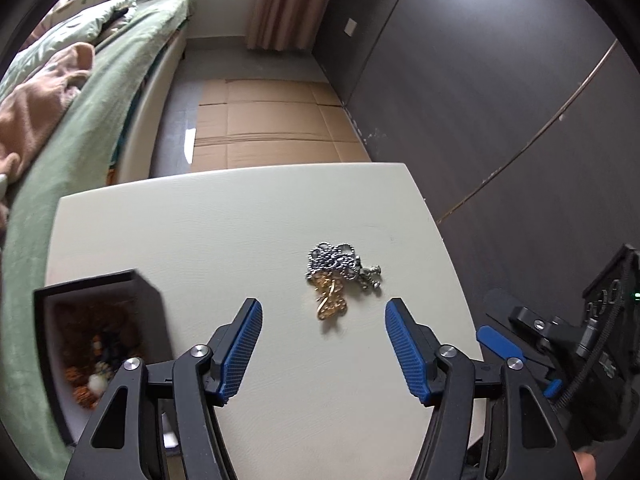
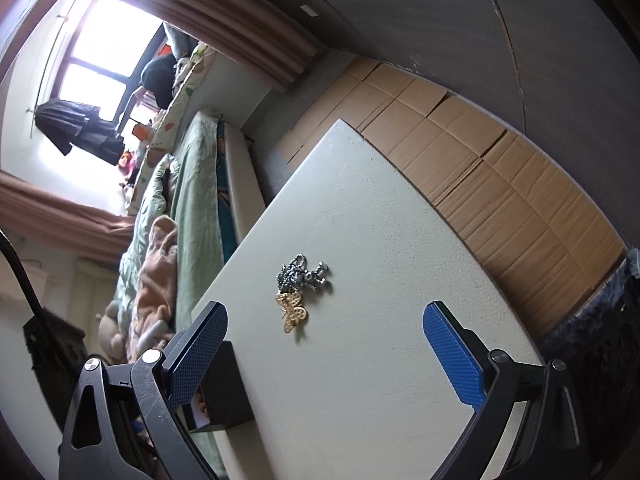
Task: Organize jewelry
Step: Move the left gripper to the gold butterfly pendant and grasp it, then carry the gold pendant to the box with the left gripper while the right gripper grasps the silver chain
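We hold the left gripper (image 1: 324, 312) with jaws wide, nothing between | right gripper (image 2: 324, 320) jaws wide too | jewelry pile (image 1: 340, 276) lies ahead, mid white table (image 1: 200, 232) | black jewelry box (image 1: 96, 344) open at near left

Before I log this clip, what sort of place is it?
Most likely a bedroom at home: a bed with green bedding runs beside the white table, curtains frame a window, and clothes hang near it.

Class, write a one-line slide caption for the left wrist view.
Open left gripper faces tangled silver and gold jewelry on a white table; black box at left.
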A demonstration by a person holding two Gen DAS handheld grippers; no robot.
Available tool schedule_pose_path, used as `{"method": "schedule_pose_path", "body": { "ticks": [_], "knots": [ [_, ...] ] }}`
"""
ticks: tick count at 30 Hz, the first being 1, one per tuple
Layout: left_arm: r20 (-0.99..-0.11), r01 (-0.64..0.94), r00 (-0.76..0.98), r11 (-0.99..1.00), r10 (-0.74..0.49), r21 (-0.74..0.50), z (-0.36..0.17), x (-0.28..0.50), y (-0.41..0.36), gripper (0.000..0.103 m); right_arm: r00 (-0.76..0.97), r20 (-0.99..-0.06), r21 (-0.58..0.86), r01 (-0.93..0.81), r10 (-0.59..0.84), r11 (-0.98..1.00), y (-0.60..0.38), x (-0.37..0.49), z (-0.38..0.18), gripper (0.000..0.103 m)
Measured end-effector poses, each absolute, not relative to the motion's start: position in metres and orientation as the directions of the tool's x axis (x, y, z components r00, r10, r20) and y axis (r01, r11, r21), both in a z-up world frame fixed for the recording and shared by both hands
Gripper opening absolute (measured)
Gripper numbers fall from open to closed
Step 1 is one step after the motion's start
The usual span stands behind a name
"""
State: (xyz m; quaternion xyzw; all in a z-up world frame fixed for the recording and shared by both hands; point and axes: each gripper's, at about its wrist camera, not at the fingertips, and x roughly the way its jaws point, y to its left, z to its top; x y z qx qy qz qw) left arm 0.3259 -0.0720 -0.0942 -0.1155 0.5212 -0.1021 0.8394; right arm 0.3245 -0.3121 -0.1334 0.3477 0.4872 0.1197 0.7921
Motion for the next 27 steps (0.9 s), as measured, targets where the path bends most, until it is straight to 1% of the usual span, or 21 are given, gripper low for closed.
{"method": "schedule_pose_path", "body": {
  "ticks": [1, 4, 8, 12, 17, 18, 19, 22, 27],
  "knots": [
    [-0.854, 0.053, 0.431, 0.953, -0.290, -0.297, -0.097, 0.328, -0.075, 0.054, 0.499, -0.686, 0.669, 0.146, 0.530, 0.729, -0.313, 0.325, -0.133, 0.099],
    [-0.870, 0.051, 0.402, 0.956, -0.285, -0.290, -0.112, 0.337, -0.082, 0.045, 0.518, -0.692, 0.654, 0.155, 0.503, 0.740, -0.318, 0.323, -0.131, 0.099],
    [-0.882, 0.048, 0.376, 0.957, -0.282, -0.286, -0.127, 0.346, -0.088, 0.040, 0.535, -0.697, 0.650, 0.191, 0.477, 0.736, -0.328, 0.322, -0.133, 0.099],
    [-0.896, 0.049, 0.357, 0.963, -0.264, -0.264, -0.140, 0.353, -0.095, 0.031, 0.534, -0.709, 0.635, 0.196, 0.461, 0.748, -0.330, 0.323, -0.132, 0.099],
    [-0.908, 0.044, 0.340, 0.969, -0.245, -0.244, -0.152, 0.358, -0.099, 0.030, 0.531, -0.713, 0.632, 0.204, 0.458, 0.748, -0.331, 0.323, -0.134, 0.099],
    [-0.903, 0.055, 0.358, 0.971, -0.237, -0.233, -0.152, 0.358, -0.101, 0.027, 0.530, -0.714, 0.632, 0.204, 0.459, 0.747, -0.331, 0.324, -0.134, 0.099],
    [-0.905, 0.063, 0.355, 0.972, -0.235, -0.228, -0.153, 0.359, -0.102, 0.017, 0.528, -0.715, 0.630, 0.203, 0.458, 0.749, -0.329, 0.324, -0.134, 0.099],
    [-0.899, 0.053, 0.353, 0.965, -0.260, -0.259, -0.152, 0.359, -0.096, 0.013, 0.531, -0.716, 0.620, 0.186, 0.454, 0.762, -0.323, 0.326, -0.132, 0.099],
    [-0.875, 0.065, 0.367, 0.947, -0.316, -0.314, -0.141, 0.354, -0.081, 0.013, 0.528, -0.732, 0.581, 0.155, 0.430, 0.799, -0.312, 0.329, -0.129, 0.099]
  ]
}}
